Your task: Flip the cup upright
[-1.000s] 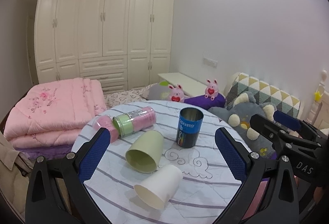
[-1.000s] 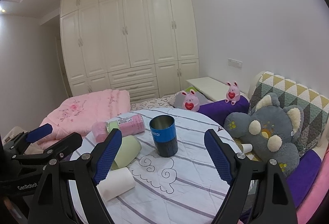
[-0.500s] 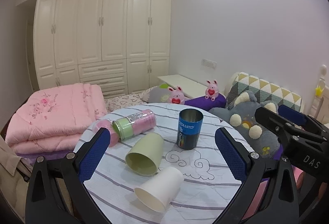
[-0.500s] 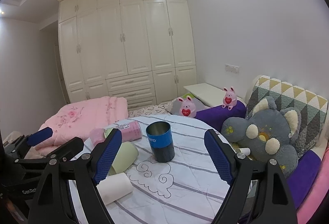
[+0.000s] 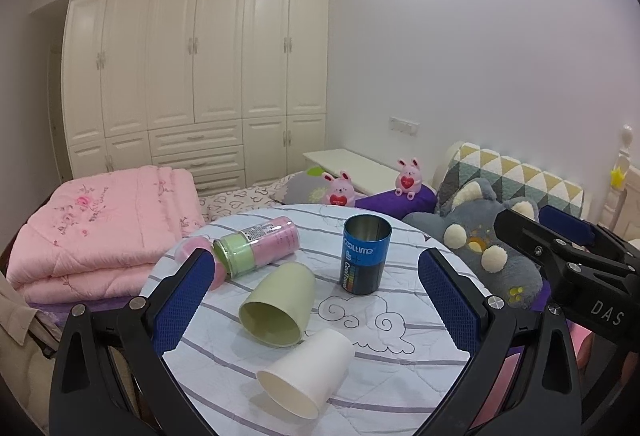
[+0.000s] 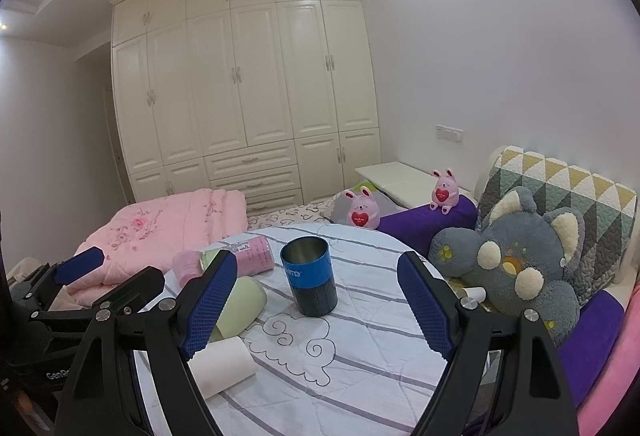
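A pale green cup (image 5: 280,304) lies on its side on the round table (image 5: 400,376), mouth toward me; it also shows in the right wrist view (image 6: 240,306). A white paper cup (image 5: 307,376) lies on its side in front of it, and shows in the right wrist view (image 6: 222,366). A blue tin cup (image 5: 365,255) stands upright behind them, seen too in the right wrist view (image 6: 310,276). My left gripper (image 5: 316,308) is open, above the green cup. My right gripper (image 6: 316,306) is open, near the blue cup.
A pink and green tube (image 5: 258,248) and a small pink cup (image 5: 198,254) lie at the table's back left. A folded pink quilt (image 5: 100,220) lies to the left. A grey plush toy (image 6: 516,260) sits right of the table. White wardrobes (image 5: 200,75) stand behind.
Both grippers have risen and tilted up a little, so the table sits lower in both views. The cups have not moved. Both grippers stay open.
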The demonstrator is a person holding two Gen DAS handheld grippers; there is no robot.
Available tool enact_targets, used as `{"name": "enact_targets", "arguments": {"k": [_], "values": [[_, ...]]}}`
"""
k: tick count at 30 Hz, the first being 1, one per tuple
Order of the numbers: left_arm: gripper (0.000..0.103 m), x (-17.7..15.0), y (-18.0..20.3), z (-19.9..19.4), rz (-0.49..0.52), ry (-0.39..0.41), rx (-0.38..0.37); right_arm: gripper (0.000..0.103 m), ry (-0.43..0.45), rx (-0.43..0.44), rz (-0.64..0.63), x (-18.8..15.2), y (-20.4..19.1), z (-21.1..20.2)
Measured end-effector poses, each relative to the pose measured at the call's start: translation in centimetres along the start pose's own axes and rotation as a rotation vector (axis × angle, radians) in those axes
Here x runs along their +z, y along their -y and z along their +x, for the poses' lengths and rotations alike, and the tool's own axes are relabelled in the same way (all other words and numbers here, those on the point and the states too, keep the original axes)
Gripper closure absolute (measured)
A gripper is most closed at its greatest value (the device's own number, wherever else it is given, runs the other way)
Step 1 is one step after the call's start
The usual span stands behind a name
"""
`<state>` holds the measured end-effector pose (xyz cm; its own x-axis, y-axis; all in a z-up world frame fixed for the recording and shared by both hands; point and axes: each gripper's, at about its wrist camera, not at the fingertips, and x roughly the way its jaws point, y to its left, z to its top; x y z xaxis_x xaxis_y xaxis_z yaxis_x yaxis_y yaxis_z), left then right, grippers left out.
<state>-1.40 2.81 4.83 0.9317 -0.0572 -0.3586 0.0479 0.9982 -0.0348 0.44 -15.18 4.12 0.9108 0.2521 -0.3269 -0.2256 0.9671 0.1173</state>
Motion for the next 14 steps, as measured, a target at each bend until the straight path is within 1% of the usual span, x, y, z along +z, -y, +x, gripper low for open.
{"name": "enact_targets", "arguments": {"k": [5,14], "values": [[0.0,0.0,0.1,0.1,0.001,-0.002,0.003,0.019,-0.006,0.0,0.001,0.0,0.0,0.1],[0.0,-0.2,-0.3,1.3,0.003,-0.033,0.017,0.019,-0.024,0.001,0.001,-0.2,0.1,1.1]]}}
